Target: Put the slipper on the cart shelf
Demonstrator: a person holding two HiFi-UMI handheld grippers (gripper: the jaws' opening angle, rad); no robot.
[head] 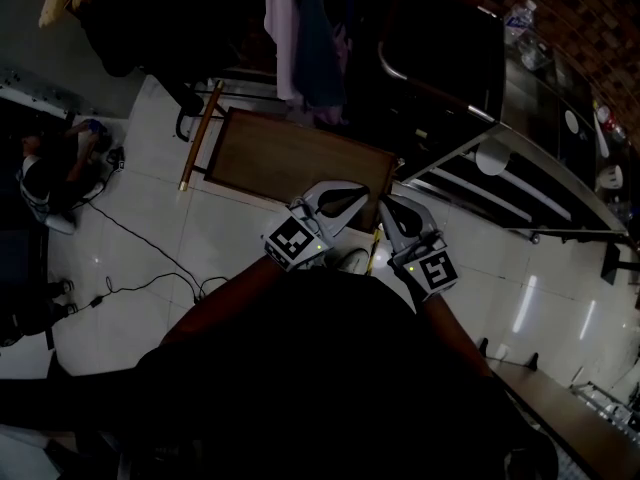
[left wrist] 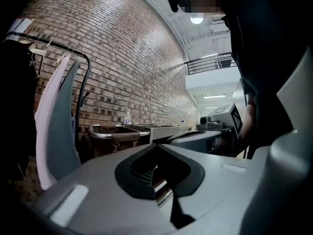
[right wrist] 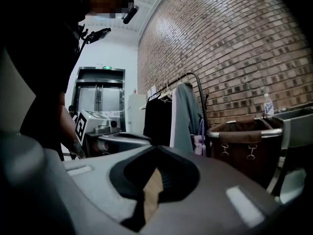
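I cannot make out a slipper in any view. In the head view both grippers are held close together in front of the person's dark torso, above a brown wooden table [head: 290, 158]. My left gripper [head: 345, 203] has its jaws together with nothing between them. My right gripper [head: 392, 211] is also shut and empty. The left gripper view shows its tips [left wrist: 157, 145] meeting, and the right gripper view shows the same [right wrist: 155, 148]. The metal cart [head: 500, 158] with its shelves stands to the right of the grippers.
A clothes rack with hanging garments [head: 300, 38] stands beyond the table. A brown fabric hamper [right wrist: 244, 141] sits by the brick wall next to the cart. A small pale object [head: 352, 260] lies on the white floor under the grippers. Cables [head: 150, 258] run at left.
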